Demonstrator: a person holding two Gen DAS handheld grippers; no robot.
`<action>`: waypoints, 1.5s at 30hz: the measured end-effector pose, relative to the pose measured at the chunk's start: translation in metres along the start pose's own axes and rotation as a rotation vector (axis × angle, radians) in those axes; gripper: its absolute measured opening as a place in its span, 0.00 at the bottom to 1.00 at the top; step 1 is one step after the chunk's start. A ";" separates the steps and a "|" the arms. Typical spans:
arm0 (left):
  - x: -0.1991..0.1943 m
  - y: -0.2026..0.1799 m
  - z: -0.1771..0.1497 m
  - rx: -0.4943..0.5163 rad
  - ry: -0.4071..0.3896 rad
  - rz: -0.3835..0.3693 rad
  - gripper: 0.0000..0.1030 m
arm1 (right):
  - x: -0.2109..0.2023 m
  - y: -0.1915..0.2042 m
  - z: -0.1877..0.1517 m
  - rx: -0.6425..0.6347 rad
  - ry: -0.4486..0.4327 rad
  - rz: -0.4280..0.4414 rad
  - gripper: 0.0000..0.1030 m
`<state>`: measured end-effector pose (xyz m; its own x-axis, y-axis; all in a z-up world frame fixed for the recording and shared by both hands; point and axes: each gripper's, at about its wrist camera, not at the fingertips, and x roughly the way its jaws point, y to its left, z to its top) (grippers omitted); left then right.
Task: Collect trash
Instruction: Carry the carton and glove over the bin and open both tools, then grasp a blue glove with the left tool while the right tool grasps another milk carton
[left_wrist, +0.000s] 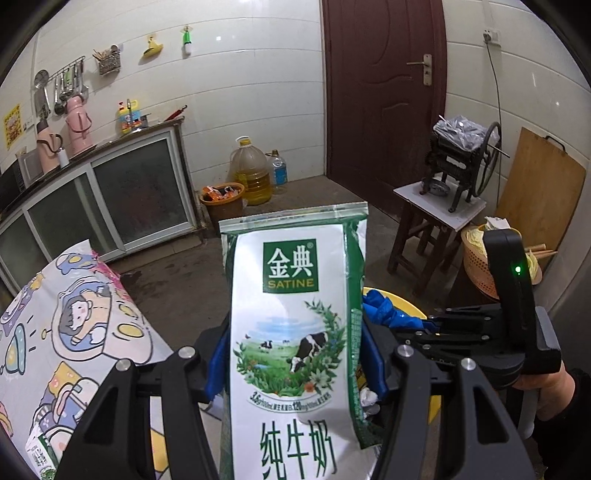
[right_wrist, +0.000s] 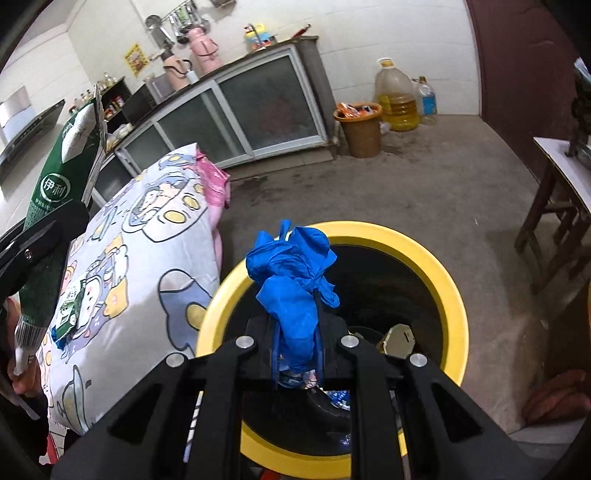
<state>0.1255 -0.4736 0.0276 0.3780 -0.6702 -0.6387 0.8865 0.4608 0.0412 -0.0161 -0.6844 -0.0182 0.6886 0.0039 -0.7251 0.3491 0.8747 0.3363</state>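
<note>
Milk pouch standing upright, pinched in left gripper, raised beside yellow bin. Right gripper clamping crumpled blue glove, hanging over bin opening, likely lining up drop. Cartoon-print cloth sitting just beside bin.

L tongs clamped (upright), R tongs clamped too, tilted down.

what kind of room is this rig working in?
Most likely a home kitchen: utensils hang on a wall rack, thermos flasks stand on a glass-fronted counter, and a big jug of cooking oil sits on the floor.
</note>
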 end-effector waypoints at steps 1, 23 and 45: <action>0.003 -0.002 0.000 0.001 0.003 -0.006 0.54 | 0.001 -0.001 0.000 0.003 0.003 -0.001 0.14; 0.026 0.019 0.001 -0.145 0.039 -0.014 0.87 | 0.000 -0.040 -0.017 0.106 0.046 -0.115 0.52; -0.167 0.198 -0.152 -0.222 0.002 0.129 0.92 | 0.026 0.117 0.001 -0.208 0.143 0.157 0.65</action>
<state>0.1972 -0.1825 0.0256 0.4831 -0.5966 -0.6409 0.7510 0.6587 -0.0471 0.0432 -0.5826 0.0024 0.6225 0.2024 -0.7560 0.0974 0.9384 0.3314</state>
